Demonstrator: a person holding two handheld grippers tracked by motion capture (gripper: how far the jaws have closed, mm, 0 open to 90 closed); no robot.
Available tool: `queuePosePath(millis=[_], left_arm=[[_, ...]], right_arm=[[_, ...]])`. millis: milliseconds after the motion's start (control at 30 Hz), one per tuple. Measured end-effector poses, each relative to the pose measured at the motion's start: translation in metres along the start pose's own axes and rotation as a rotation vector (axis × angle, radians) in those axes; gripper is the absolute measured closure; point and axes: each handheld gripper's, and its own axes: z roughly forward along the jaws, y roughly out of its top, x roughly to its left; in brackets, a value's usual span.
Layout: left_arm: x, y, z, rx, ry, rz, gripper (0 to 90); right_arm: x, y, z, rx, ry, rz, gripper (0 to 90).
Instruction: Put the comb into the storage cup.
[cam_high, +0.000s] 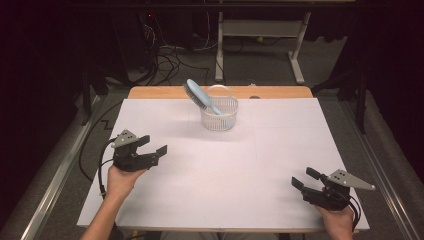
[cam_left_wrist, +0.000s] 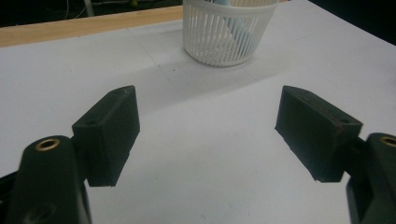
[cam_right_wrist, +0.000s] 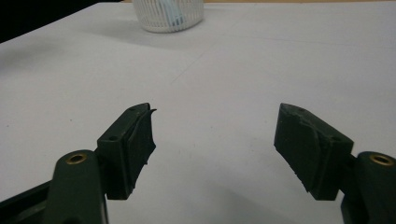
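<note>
High view — unlabelled basket (cam_high: 219, 114), brush (cam_high: 199, 95)

The basket (cam_high: 219, 114) stood on the table (cam_high: 280, 165) toward its far edge, near the middle. The brush (cam_high: 200, 95) stood in it, tilted, its head leaning out over the rim to the left. My left gripper (cam_high: 152, 146) sat near the table's left side, my right gripper (cam_high: 305, 179) near its right front corner, well apart, with the basket ahead of and between the 2.
</note>
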Motion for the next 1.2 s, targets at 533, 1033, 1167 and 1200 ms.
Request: queuePosePath(millis=[533,1033,1167,1200], left_arm=[[0.004,-0.010,-0.008,-0.016,0.009,-0.023,21.1],[0.008,-0.021,-0.010,-0.018,0.021,-0.045,21.1],[0.009,-0.024,-0.010,-0.014,0.022,-0.049,21.1],[0.009,-0.025,-0.010,-0.013,0.022,-0.050,21.1]], right_arm=[[0.000,0.000,0.000,0.001,-0.001,0.000,28.8],[0.001,0.000,0.000,0.003,-0.001,-0.002,28.7],[0.001,0.000,0.000,0.003,-0.001,-0.003,28.7],[0.001,0.000,0.000,0.003,-0.001,-0.003,28.7]])
